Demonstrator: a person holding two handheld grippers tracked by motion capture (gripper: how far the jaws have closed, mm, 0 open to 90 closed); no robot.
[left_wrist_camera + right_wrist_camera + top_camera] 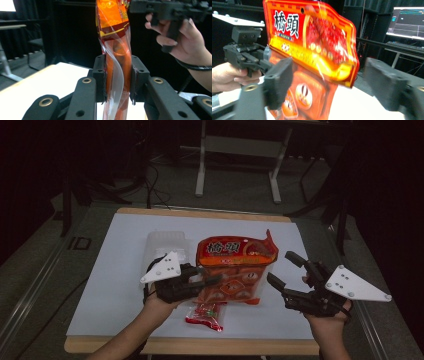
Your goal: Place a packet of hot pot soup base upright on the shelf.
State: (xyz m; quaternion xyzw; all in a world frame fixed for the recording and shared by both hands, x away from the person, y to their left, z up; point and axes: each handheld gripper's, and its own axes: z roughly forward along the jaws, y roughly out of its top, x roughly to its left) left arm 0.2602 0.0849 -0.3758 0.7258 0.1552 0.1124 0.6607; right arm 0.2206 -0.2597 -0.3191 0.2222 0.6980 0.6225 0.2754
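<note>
Left gripper (212, 279) is clamped on the side edge of the big orange snack bag (235, 270), holding it upright just above the white counter (120, 270); in the left gripper view the pads squeeze the crinkled plastic flat. Right gripper (282, 270) sits just off the bag's other edge, jaws spread wide with nothing pinched. A small red packet (204, 316) lies on the counter right below the bag, and a clear plastic container (167, 242) stands behind the left gripper.
</note>
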